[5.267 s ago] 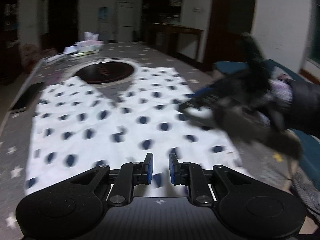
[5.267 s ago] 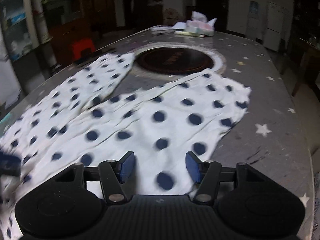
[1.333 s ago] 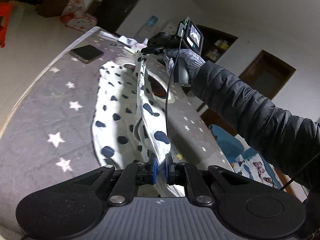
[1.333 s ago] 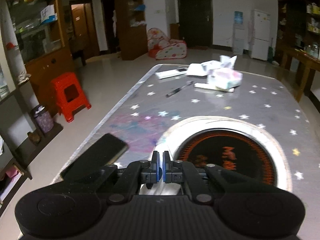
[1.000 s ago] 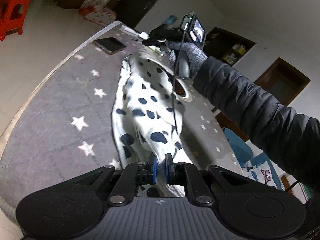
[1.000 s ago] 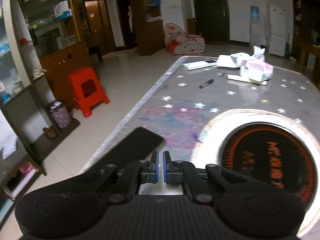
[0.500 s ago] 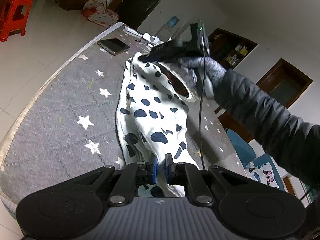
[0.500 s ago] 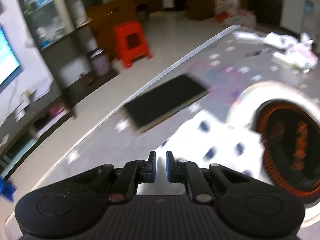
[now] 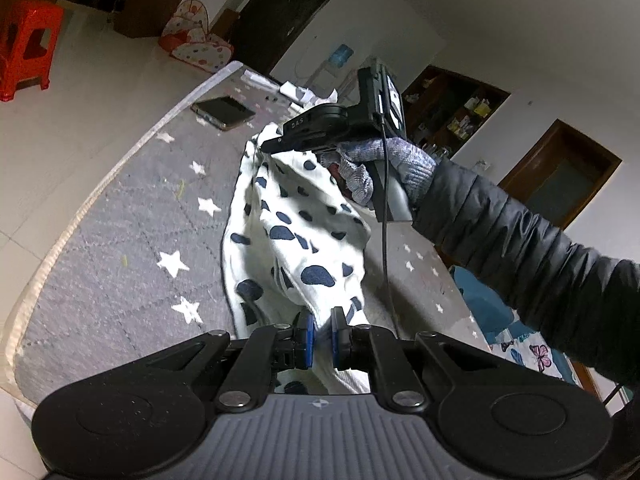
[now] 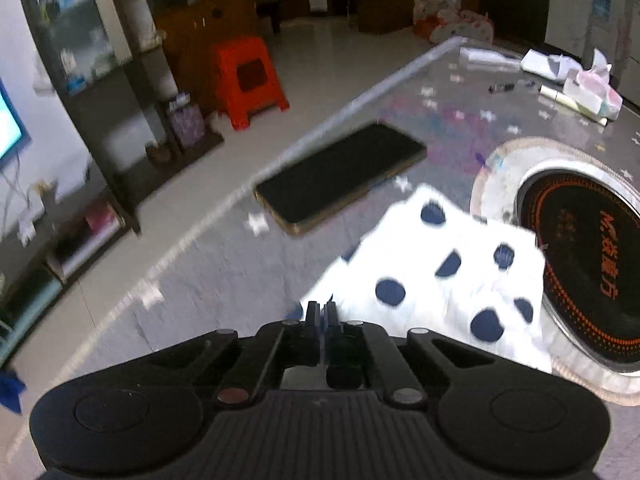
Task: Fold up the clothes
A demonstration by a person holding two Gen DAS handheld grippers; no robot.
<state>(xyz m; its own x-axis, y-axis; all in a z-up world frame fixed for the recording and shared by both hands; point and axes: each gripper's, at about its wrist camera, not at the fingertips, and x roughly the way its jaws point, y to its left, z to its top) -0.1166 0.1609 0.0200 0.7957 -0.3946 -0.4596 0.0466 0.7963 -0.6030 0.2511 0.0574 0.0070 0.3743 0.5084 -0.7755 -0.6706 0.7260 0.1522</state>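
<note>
A white garment with dark blue dots (image 9: 296,236) lies folded lengthwise on the grey star-patterned table (image 9: 120,216). My left gripper (image 9: 321,332) is shut on its near end, cloth pinched between the blue pads. My right gripper (image 9: 266,145), seen in the left wrist view, holds the far end low over the table. In the right wrist view the right gripper (image 10: 321,312) is shut, with the dotted cloth (image 10: 440,280) spread just to its right; the pinch itself is hidden by the fingers.
A black phone (image 10: 340,178) lies near the table's left edge, also seen in the left wrist view (image 9: 222,112). A round inset hotplate (image 10: 580,248) sits mid-table. Tissues and papers (image 10: 580,84) lie at the far end. A red stool (image 10: 248,80) stands on the floor.
Both grippers took hold of the garment's ends, lifted it and folded it over lengthwise. In the last second the right gripper came down towards the table with the far end.
</note>
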